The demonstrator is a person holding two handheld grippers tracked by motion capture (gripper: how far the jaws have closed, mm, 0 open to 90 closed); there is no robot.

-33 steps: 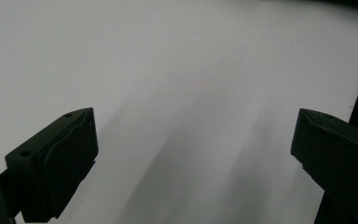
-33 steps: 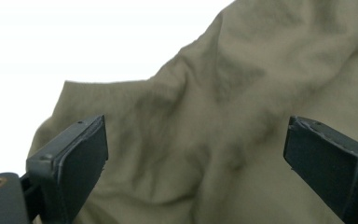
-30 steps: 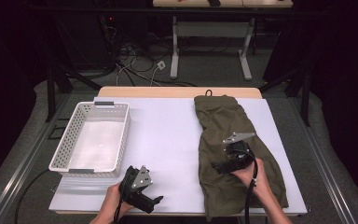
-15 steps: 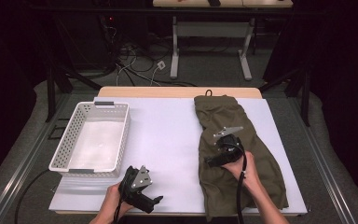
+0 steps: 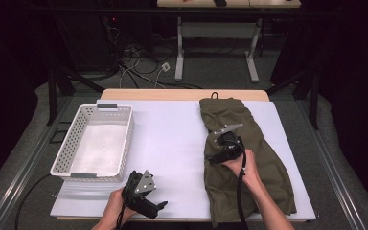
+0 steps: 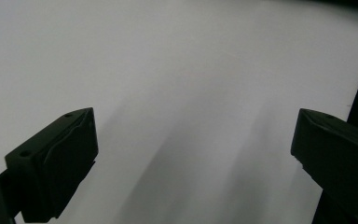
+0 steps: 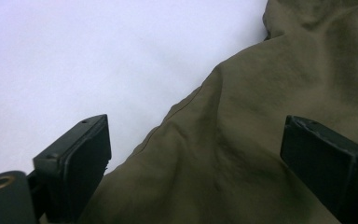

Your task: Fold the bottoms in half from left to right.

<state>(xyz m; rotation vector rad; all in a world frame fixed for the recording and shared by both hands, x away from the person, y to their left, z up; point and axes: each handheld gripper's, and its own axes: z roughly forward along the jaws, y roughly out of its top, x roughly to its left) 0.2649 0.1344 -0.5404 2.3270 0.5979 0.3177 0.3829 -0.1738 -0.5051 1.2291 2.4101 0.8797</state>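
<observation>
At the left of the table's white mat sits a white plastic basket — rectangular, its walls perforated with small holes, its bottom smooth and bare. Just in front of its near edge, the person's left hand holds the left gripper low over the mat, a grey three-cornered plate on top; from above its black jaws are too small to judge, but the left gripper view shows them standing wide apart with nothing but smooth white surface and soft shadows between them. To the right, an olive-green garment lies lengthwise, its far end near the table's wooden edge and its near end at the front of the mat — matte woven cloth, gently rumpled. The right hand rests on it, holding the right gripper over the garment's left edge. The right gripper view gives what the high view cannot: a stitched hem running diagonally against the mat, soft folds in the fabric, and the jaws spread wide above the cloth, gripping nothing. The garment's type is hard to make out.
</observation>
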